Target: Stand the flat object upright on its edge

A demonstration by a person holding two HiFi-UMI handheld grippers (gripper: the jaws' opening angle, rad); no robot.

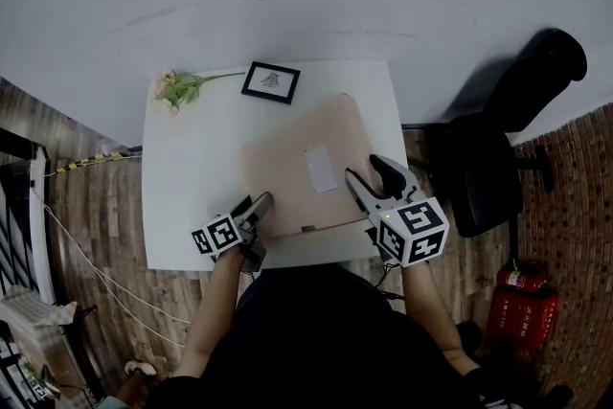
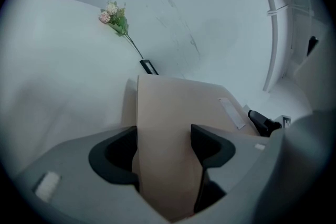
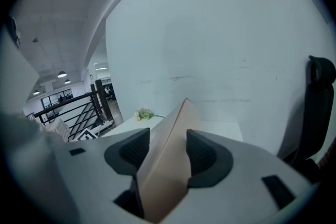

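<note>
A flat brown cardboard panel [image 1: 292,153] with a pale label [image 1: 321,168] lies tilted over the white table [image 1: 182,187], held by its near edge. My left gripper [image 1: 261,206] is shut on the near left corner; in the left gripper view the cardboard [image 2: 173,107] fills the gap between the dark pads [image 2: 210,147] of the left gripper [image 2: 164,139]. My right gripper [image 1: 367,172] grips the right side. In the right gripper view the cardboard [image 3: 178,123] rises slanted between the pads [image 3: 202,152] of the right gripper [image 3: 168,149], which press on it.
A small black picture frame [image 1: 269,81] and a flower sprig [image 1: 182,88] lie at the table's far edge by the white wall. A black office chair [image 1: 508,139] stands right of the table, a red fire extinguisher [image 1: 522,302] on the floor below it.
</note>
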